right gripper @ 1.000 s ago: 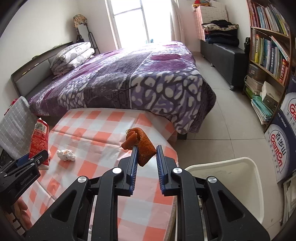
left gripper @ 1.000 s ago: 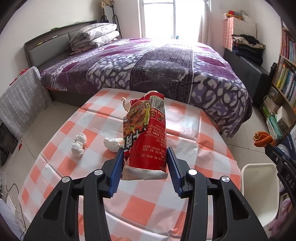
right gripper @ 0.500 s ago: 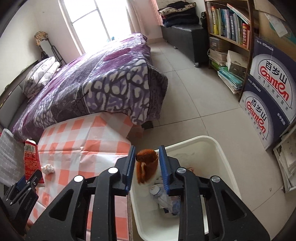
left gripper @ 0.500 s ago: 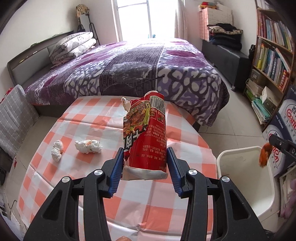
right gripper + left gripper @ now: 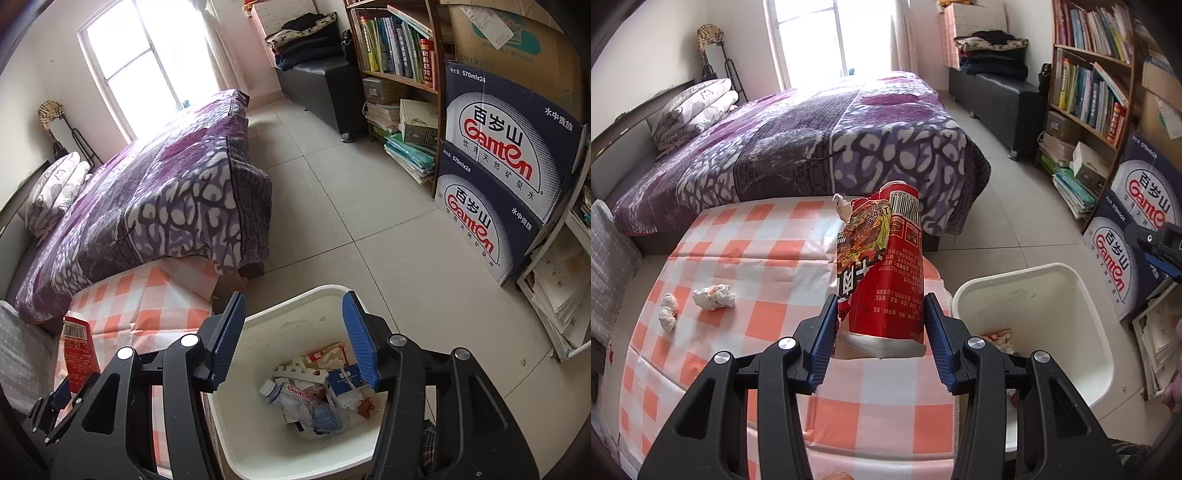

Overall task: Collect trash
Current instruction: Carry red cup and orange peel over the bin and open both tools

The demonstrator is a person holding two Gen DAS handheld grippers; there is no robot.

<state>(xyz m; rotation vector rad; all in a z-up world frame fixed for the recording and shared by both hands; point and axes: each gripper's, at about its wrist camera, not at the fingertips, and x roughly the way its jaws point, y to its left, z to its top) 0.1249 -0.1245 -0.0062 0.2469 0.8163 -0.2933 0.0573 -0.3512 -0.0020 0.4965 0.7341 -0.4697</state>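
Right wrist view: right gripper angled down over bin, fingers opening, empty.

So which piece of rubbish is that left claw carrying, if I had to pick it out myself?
Look above the orange-checked table, beside the white bin. The left gripper is clamped on a crumpled red snack wrapper. Unlike the white paper wads on the cloth, it is tall, red and printed.

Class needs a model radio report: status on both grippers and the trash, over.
Left gripper shut on torn red snack packet. Right gripper opening, nothing between, above white plastic bin. Crumpled white tissues remain on table. Path clear.
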